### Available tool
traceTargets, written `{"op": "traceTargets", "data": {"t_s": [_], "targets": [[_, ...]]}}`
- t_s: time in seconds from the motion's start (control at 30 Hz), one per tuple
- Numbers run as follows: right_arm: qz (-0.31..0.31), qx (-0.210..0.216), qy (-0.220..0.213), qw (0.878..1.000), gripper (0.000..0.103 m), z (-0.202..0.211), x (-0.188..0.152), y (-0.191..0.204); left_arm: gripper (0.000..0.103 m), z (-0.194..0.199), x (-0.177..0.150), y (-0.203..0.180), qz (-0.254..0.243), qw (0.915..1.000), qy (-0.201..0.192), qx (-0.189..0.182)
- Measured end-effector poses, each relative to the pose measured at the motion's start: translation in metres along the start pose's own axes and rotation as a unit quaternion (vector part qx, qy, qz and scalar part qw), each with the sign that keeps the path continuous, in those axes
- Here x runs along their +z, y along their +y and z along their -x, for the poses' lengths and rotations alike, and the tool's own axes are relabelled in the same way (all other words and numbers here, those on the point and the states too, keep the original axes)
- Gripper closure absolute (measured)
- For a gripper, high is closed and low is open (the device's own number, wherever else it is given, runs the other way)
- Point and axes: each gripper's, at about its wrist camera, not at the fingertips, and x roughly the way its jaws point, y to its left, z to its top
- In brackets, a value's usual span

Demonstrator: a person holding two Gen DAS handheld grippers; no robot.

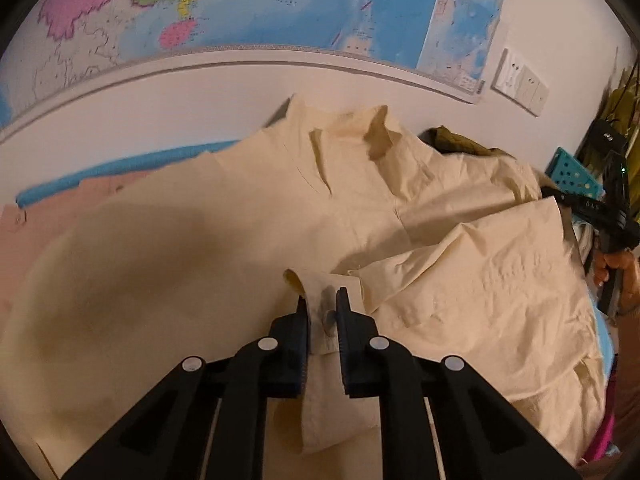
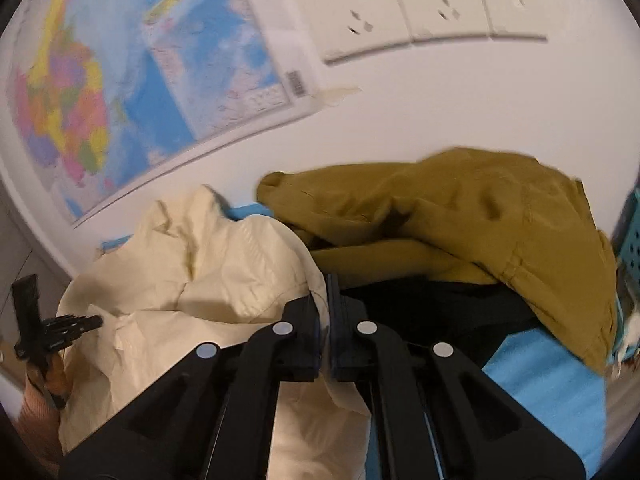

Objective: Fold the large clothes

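A large cream shirt (image 1: 248, 216) lies spread on the surface, collar toward the wall. In the left wrist view my left gripper (image 1: 322, 304) is shut on a sleeve cuff (image 1: 320, 284) with a grey button, lifted slightly off the shirt body. My right gripper (image 1: 554, 196) shows at the shirt's far right edge, held by a hand (image 1: 612, 264). In the right wrist view my right gripper (image 2: 325, 292) is shut on a bunched edge of the cream shirt (image 2: 192, 280). The left gripper (image 2: 94, 322) appears at the left edge, over the cream fabric.
An olive garment (image 2: 460, 216) lies heaped over a black one (image 2: 432, 312) right of the shirt. A blue mat (image 2: 540, 380) lies underneath. The wall close behind carries a map (image 1: 240, 8) and sockets (image 2: 400, 8). A teal perforated basket (image 1: 576, 176) stands at the right.
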Motion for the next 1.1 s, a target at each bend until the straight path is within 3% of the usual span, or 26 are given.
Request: {"op": "traceTargets", "data": {"t_s": [0.07,0.1,0.17,0.23,0.3,0.4,0.5,0.63,0.7,0.77,0.93,1.1], "targets": [[-0.001,-0.02,0.011,1.0,0.094,-0.009,-0.002,0.002,0.087,-0.017,0.002,0.006,0.009,0.9996,0.022,0.017],[-0.004,-0.036,0.003,0.999,0.08,-0.006,-0.003,0.005,0.085,-0.023,0.002,0.01,0.013,0.999,0.037,0.021],[0.006,-0.042,-0.025,0.999,0.076,0.008,-0.007,0.019,0.08,-0.031,0.0,0.014,0.021,0.9983,0.05,0.022],[0.034,-0.035,-0.049,0.998,0.073,0.024,-0.012,0.039,0.075,-0.028,0.001,0.015,0.021,0.9984,0.05,0.018],[0.079,0.013,-0.06,0.995,0.071,0.039,-0.022,0.076,0.063,-0.023,0.002,0.014,0.021,0.9984,0.052,0.011],[0.169,0.068,-0.021,0.983,0.062,0.03,-0.044,0.137,0.054,-0.009,0.003,0.007,0.001,0.9988,0.041,0.026],[0.22,0.121,0.036,0.967,0.065,-0.001,-0.068,0.184,0.05,0.002,0.0,0.002,-0.016,0.9987,0.033,0.036],[0.236,0.149,0.107,0.954,0.066,-0.051,-0.089,0.216,0.05,0.011,-0.008,0.006,-0.019,0.9981,0.036,0.047],[0.263,0.139,0.138,0.945,0.067,-0.072,-0.098,0.229,0.05,0.018,-0.015,0.013,-0.011,0.9982,0.036,0.047],[0.274,0.123,0.161,0.94,0.062,-0.088,-0.107,0.233,0.047,0.03,-0.022,0.022,-0.002,0.9985,0.029,0.047],[0.252,0.136,0.146,0.947,0.061,-0.075,-0.1,0.232,0.037,0.068,-0.038,0.035,0.008,0.998,-0.006,0.063],[0.253,0.178,0.147,0.94,0.061,-0.064,-0.104,0.242,0.033,0.119,-0.057,0.052,0.01,0.9942,-0.05,0.094]]}}
